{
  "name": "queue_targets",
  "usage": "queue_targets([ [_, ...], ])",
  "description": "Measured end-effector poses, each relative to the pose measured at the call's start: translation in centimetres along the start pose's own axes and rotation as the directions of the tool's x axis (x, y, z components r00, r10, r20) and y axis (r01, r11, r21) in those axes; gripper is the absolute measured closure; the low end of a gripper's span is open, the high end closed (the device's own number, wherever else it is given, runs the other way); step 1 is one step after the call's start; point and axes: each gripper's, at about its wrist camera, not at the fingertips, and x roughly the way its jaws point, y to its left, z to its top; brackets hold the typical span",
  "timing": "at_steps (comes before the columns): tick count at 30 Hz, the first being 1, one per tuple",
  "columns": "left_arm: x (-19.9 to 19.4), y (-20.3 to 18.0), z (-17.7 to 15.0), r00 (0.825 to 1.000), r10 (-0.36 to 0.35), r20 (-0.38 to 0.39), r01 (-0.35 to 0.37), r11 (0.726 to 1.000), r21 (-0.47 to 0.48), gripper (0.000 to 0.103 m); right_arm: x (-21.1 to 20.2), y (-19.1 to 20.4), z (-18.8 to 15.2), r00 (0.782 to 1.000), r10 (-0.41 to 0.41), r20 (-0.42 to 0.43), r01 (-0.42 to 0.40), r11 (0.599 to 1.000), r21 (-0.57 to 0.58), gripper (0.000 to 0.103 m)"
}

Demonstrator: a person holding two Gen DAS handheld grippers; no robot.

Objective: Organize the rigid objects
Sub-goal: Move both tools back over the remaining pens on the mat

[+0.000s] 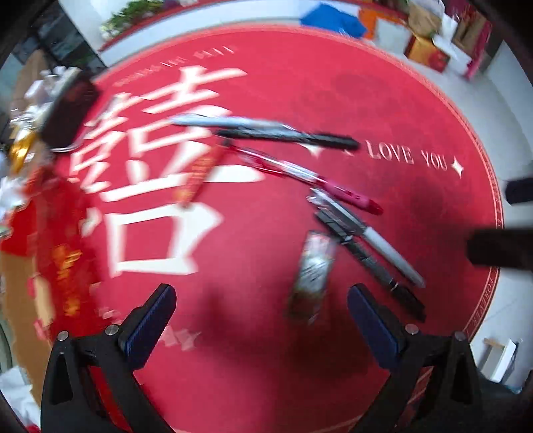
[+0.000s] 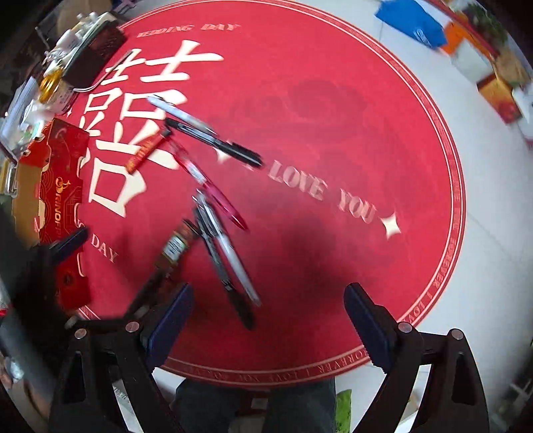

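Several pens lie scattered on a round red mat (image 1: 333,83): a silver pen (image 1: 226,121), a black pen (image 1: 289,136), a red pen (image 1: 309,178), a white marker (image 1: 369,236) and another black pen (image 1: 369,263) beside it. A small labelled bottle (image 1: 314,269) lies next to them, and a narrow red packet (image 1: 200,173) further left. My left gripper (image 1: 261,296) hangs open above the mat, just short of the bottle, holding nothing. My right gripper (image 2: 269,293) is open and empty too, right of the white marker (image 2: 230,253) and the bottle (image 2: 175,246). Both views are motion-blurred.
A red and gold carton (image 2: 56,186) lies on the mat's left edge, with a dark box (image 2: 96,50) and a gold-capped jar (image 2: 50,86) beyond. Boxes (image 1: 426,50) and a blue bag (image 2: 413,20) stand on the pale floor past the mat. A person's dark trouser leg (image 2: 253,399) shows below.
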Motion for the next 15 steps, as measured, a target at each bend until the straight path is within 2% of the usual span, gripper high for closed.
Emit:
queue_targets([
  [2,1.1,-1.0,1.1,1.0,0.012,-0.026,-0.011,1.0,0.01,0.0,0.4,-0.9,-0.4,1.0,0.017,-0.008,-0.017,1.0,0.014,0.011],
  [4,2.3,-1.1,1.6,0.998,0.053,-0.044,-0.052,0.998,0.021,0.0,0.5,-1.3,-0.7,0.999,0.038,-0.011,-0.037,0.999,0.028,0.011],
  [7,2.8,0.6,1.6,0.997,0.066,-0.048,-0.068,0.997,-0.037,0.0,0.5,-1.7,-1.1,0.998,0.06,-0.006,-0.06,0.998,0.019,0.011],
  [10,3.2,3.4,1.4,0.992,0.123,-0.041,-0.127,0.985,-0.116,0.0,1.1,-1.3,-1.1,0.997,0.073,-0.007,-0.073,0.997,-0.021,0.011],
  [12,3.7,5.3,1.0,0.994,0.095,-0.061,-0.105,0.975,-0.194,0.0,2.1,-0.7,-1.0,0.997,0.072,-0.015,-0.073,0.996,-0.059,0.011],
  [15,4.1,6.0,0.7,0.995,0.074,-0.072,-0.089,0.967,-0.239,0.0,3.9,0.1,-0.7,0.999,0.038,-0.012,-0.04,0.992,-0.122,0.011],
])
